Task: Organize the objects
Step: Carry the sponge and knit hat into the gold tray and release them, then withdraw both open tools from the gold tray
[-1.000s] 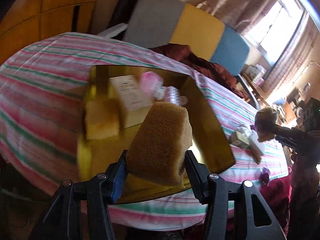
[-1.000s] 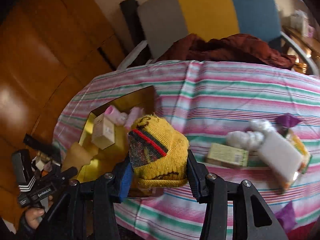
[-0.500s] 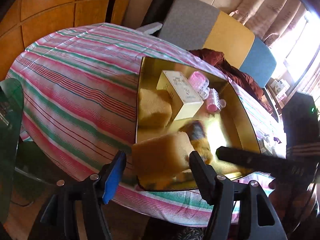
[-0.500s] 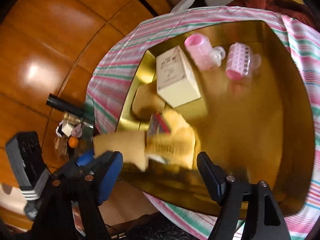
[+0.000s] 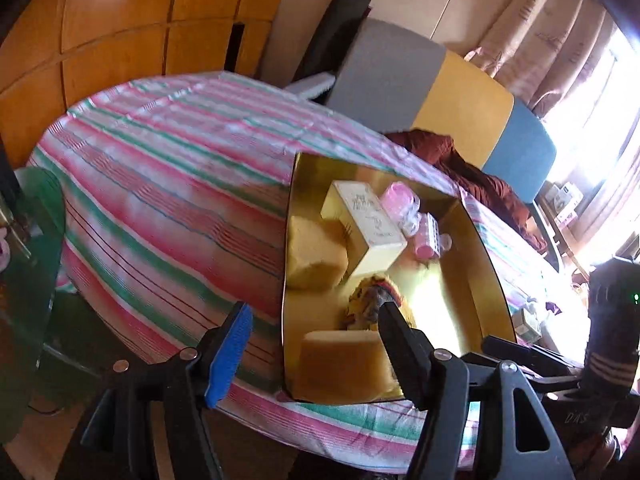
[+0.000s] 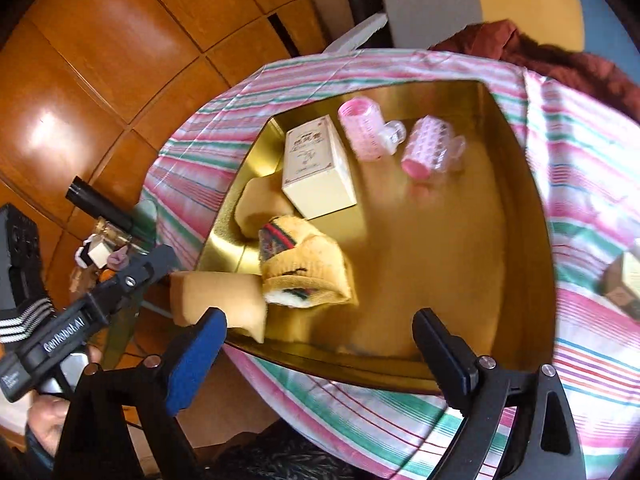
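Shiny gold rectangular tray [image 6: 516, 184] on striped tablecloth [image 5: 168, 184], left gripper [image 5: 316, 344] wide open and empty, its finger partly hid yellow knitted sock [image 6: 308, 268] beside tan sponge block [image 6: 218, 300] at tray's near edge, right gripper [image 6: 320, 344] gaped empty, its view alone showed both pink hair rollers [image 6: 428, 148] clearly.

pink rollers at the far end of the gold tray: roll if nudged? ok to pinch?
Likely yes: both pink rollers lie on their sides on the smooth, glossy gold tray, so a nudge probably sends them rolling. They look like hollow, perforated plastic, probably light, and might flex or slip under a hard pinch.
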`<state>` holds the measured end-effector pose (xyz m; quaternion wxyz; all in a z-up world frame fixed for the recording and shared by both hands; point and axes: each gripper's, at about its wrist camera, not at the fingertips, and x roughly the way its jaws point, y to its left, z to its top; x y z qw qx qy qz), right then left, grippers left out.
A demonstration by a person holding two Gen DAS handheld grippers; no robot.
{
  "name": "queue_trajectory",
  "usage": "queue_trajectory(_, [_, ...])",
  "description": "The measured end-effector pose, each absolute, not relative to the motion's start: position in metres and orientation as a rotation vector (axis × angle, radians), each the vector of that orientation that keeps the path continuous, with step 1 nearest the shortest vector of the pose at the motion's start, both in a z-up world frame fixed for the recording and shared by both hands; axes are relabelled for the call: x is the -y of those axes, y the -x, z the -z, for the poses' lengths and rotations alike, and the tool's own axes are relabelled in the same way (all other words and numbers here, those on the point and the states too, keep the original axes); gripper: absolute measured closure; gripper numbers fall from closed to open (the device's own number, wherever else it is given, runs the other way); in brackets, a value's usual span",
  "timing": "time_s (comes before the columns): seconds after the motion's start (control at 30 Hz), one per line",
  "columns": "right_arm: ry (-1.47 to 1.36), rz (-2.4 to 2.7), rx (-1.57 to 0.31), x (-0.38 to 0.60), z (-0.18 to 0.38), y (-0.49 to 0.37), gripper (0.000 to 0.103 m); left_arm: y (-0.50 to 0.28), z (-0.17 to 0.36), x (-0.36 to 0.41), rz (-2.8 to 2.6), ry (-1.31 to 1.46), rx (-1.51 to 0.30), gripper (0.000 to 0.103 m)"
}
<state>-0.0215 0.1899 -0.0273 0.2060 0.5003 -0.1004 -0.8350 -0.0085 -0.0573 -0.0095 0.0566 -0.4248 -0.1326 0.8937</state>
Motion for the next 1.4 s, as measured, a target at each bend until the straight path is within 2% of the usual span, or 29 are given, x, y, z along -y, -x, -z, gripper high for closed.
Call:
queue_trajectory(0.13, [-1.349,2.427,0.206,-0.194,0.017,0.013,0.005,0.008,0.000,0.053,-2.752,1.251,0.366,0.037])
queue_trajectory(0.2, [-1.297,2.511,0.123,-0.195,0.010,0.006,0.001,0.007,-0.003,0.046,-2.772,1.231,0.315,0.037])
queue_trajectory(0.5, [-1.196,2.690,-0.074,-0.205,-0.003,-0.011,0.000,-0.001,-0.014,0.009,-2.837,1.153,0.093,0.037])
queue_trajectory(1.0, [-1.205,2.768,-0.068,-0.233,-0.005,-0.017,0.000,-0.010,-0.014,-0.027,-2.795,1.137,-0.072,0.037])
queue_trajectory(1.4, [-1.295,2.859,0.024,-0.289,0.002,-0.025,0.000,-0.009,-0.009,-0.065,-2.631,1.144,-0.091,0.037])
